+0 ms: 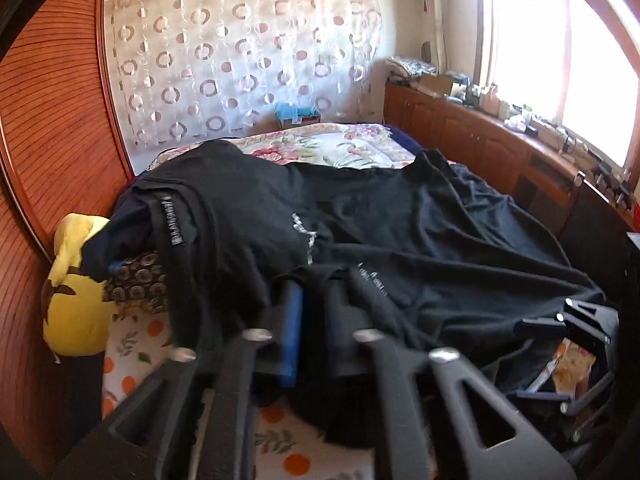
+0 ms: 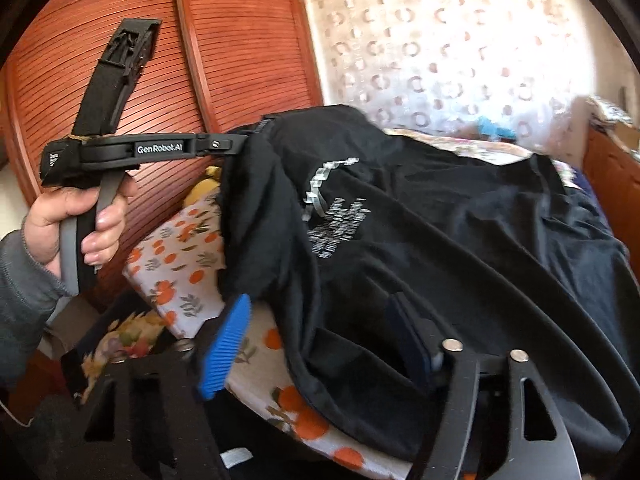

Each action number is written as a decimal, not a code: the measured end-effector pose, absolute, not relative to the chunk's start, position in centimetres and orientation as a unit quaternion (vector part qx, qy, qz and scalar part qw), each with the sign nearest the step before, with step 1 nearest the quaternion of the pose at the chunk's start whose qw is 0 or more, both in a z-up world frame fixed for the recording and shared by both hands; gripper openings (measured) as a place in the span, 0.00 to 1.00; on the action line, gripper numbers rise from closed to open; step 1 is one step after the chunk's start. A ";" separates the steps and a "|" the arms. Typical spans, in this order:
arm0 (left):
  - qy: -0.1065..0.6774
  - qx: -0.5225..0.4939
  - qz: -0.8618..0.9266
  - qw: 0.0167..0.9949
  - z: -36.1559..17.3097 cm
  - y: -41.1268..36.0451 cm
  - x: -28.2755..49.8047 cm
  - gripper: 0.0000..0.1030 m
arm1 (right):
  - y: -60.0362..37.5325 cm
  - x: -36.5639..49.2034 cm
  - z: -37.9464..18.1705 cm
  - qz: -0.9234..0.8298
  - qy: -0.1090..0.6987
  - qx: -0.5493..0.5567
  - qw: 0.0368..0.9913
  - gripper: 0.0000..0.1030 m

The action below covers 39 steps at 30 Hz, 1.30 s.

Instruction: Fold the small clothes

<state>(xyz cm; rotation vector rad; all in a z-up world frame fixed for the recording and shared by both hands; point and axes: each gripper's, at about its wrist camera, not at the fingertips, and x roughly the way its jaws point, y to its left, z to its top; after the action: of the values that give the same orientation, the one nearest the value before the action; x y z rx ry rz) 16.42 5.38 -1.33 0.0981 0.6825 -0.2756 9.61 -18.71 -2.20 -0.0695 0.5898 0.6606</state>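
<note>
A black T-shirt (image 1: 400,232) with pale print lies rumpled across the bed. My left gripper (image 1: 320,320) is at its near-left edge. Its blue pad (image 1: 290,332) stands apart from the other finger, which the cloth covers, and loose black fabric is draped in the gap. In the right wrist view a hand (image 2: 92,216) holds the left gripper (image 2: 236,144), its tip buried in a raised part of the T-shirt (image 2: 440,240). My right gripper (image 2: 316,344) is open; the shirt's hem lies between its pads, and the left blue pad (image 2: 226,344) is clear of the cloth.
A yellow plush toy (image 1: 76,292) sits at the bed's left edge against a wooden wardrobe (image 1: 48,120). An orange-print sheet (image 2: 184,264) shows beside the shirt, and a floral quilt (image 1: 320,144) lies beyond it. A cluttered wooden cabinet (image 1: 480,132) runs under the window on the right.
</note>
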 end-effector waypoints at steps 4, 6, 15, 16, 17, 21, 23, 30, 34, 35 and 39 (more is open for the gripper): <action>0.335 0.046 -0.133 0.932 -1.6 7.5 15.4 0.55 | -16.4 10.4 -1.8 0.357 0.275 -0.062 0.890 0.68; 0.344 0.036 -0.122 0.930 -2.5 9.1 15.1 0.67 | -15.7 10.8 -1.9 0.367 0.272 -0.071 0.887 0.68; 0.414 0.002 -0.086 0.906 -8.8 13.7 15.1 0.67 | -10.9 13.1 -3.4 0.436 0.266 -0.133 0.850 0.41; 0.417 -0.002 -0.086 0.905 -9.2 13.9 15.1 0.67 | -10.3 13.6 -3.7 0.434 0.266 -0.146 0.848 0.41; 0.419 -0.004 -0.085 0.904 -9.4 14.1 14.9 0.67 | -9.9 14.0 -3.9 0.432 0.266 -0.156 0.847 0.41; 0.423 -0.004 -0.086 0.902 -10.0 14.5 14.5 0.67 | -7.7 15.5 -4.9 0.422 0.269 -0.204 0.841 0.41; 0.425 -0.007 -0.085 0.901 -10.3 14.5 14.4 0.67 | -6.5 15.9 -5.5 0.416 0.271 -0.224 0.839 0.41; 0.428 -0.018 -0.086 0.899 -10.8 14.9 14.3 0.67 | -4.0 16.7 -6.9 0.398 0.281 -0.262 0.833 0.38; 0.423 -0.019 -0.086 0.902 -10.5 15.0 14.3 0.67 | -4.1 16.3 -6.3 0.397 0.278 -0.253 0.837 0.09; 0.422 -0.019 -0.085 0.902 -10.5 15.1 14.4 0.67 | -4.8 15.5 -5.5 0.406 0.276 -0.242 0.837 0.09; 0.414 -0.025 -0.084 0.906 -10.0 15.3 14.2 0.67 | -6.2 13.7 -2.2 0.464 0.267 -0.179 0.825 0.08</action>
<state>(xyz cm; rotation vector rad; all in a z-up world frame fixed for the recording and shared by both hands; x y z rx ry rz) 14.20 15.27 -10.04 -0.0515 0.8541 -0.1725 13.69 -6.18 -2.22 -0.3801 0.5682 0.9867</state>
